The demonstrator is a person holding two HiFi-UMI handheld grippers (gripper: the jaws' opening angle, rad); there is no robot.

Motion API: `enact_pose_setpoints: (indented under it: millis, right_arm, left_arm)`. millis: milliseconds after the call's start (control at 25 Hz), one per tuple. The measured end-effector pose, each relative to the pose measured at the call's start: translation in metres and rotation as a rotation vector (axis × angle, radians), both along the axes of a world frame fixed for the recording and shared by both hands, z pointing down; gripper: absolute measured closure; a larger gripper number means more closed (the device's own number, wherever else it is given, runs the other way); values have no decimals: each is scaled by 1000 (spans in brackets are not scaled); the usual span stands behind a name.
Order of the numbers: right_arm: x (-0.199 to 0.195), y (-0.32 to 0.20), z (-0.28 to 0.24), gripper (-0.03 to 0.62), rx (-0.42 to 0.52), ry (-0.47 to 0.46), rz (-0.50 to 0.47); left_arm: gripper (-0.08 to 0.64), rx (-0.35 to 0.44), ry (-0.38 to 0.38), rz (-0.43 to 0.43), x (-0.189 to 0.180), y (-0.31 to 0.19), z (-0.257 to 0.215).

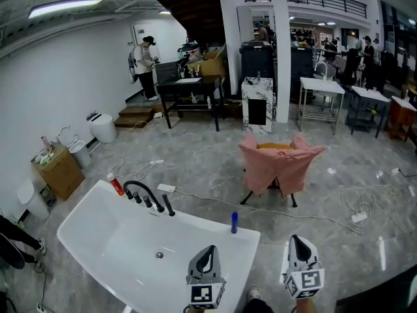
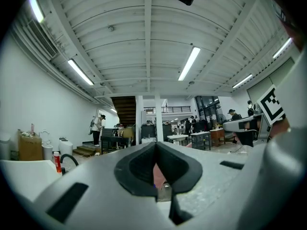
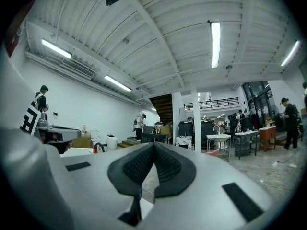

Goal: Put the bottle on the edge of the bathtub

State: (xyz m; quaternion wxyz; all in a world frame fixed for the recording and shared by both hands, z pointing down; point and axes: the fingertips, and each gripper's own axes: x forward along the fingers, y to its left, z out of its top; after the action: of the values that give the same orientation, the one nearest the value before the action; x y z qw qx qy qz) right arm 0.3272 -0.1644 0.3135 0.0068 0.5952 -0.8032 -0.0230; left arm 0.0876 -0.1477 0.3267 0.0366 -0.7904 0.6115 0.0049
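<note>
This is a big open workshop hall, not a home: the bathtub [image 1: 117, 240] stands loose on a bare stone-look floor [image 1: 208, 162]. Beyond it are a workbench [image 1: 189, 91], a washbasin [image 1: 322, 83] on a metal frame and a staircase [image 1: 195, 8]. Left of it are a toilet [image 1: 102, 128] and a box [image 1: 60, 171], right of it loose cables [image 1: 355, 210]. Strip lights [image 2: 190, 63] hang overhead.

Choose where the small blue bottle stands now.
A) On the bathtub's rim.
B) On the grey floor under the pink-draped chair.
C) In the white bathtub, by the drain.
A: the small blue bottle stands upright on the flat rim of the white bathtub, right of the black tap.
</note>
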Motion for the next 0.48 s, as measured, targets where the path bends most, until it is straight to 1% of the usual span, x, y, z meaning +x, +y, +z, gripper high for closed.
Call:
enact_pose_setpoints:
  millis: [80, 200, 360, 480]
  right_arm:
    - [-1, 0, 0, 595, 0, 1, -2]
    - [-4, -1, 2, 595, -2, 8, -7]
    - [-9, -2, 5, 595, -13, 17, -11]
    - [-10, -3, 5, 595, -13, 16, -12]
  left_arm:
    - [555, 1, 2, 2, 0, 0, -1]
    - [555, -23, 2, 1, 0, 1, 6]
    - [554, -7, 3, 6, 0, -2, 5]
    - [555, -22, 6, 6, -1, -2, 13]
